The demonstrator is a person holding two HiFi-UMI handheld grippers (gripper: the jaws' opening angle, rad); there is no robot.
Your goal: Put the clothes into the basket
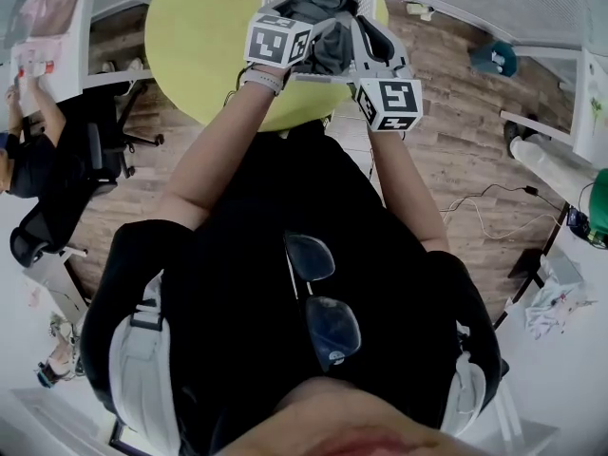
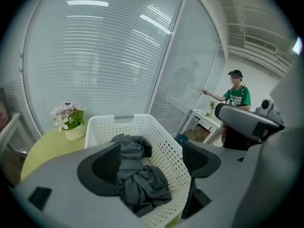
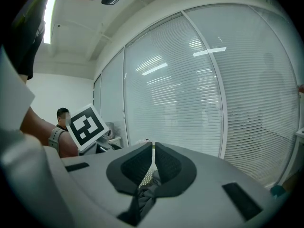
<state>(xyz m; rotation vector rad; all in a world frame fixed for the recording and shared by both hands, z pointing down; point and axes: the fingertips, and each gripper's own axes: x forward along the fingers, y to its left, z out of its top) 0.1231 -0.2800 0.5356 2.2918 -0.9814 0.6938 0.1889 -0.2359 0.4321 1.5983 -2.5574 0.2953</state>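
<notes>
The left gripper view alone looks into the one white basket (image 2: 164, 141) on the yellow-green table (image 2: 45, 151). A single heap of dark grey clothes (image 2: 137, 177) lies inside, with one flower pot (image 2: 71, 127) beside the basket. The left gripper (image 2: 152, 151) hangs above it, jaws spread and empty. Only the right gripper view shows the right gripper (image 3: 153, 151) clenched on a fold of the clothes. Two grippers in all.

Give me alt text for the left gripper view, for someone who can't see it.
The left gripper, jaws open, looks into a white perforated basket holding crumpled dark grey clothes, on a yellow-green table. A small pot of flowers stands left of the basket, with blinds behind glass beyond.
</notes>
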